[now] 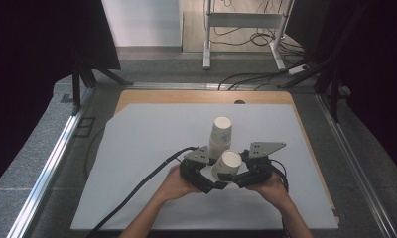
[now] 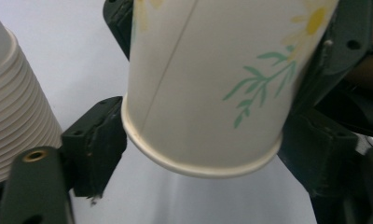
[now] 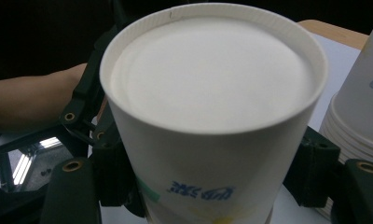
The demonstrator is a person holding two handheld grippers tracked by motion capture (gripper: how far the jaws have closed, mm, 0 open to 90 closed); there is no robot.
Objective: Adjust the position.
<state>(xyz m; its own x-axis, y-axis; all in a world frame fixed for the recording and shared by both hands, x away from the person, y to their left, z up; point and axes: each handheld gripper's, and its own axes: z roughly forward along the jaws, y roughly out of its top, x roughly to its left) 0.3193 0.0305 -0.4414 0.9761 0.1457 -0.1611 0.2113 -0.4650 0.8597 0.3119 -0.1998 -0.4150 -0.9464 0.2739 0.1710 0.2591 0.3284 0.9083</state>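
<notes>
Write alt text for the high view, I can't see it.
Two hand-held grippers, left and right, meet around an upside-down paper cup above a white mat. A stack of cups stands just behind.

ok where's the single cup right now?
In the high view the paper cup sits near the table's front centre, held between the left tongs and right tongs, just in front of the cup stack.

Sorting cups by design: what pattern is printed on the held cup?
Yellow flowers with green leafy sprigs on the white paper cup, clearest in the left gripper view.
</notes>
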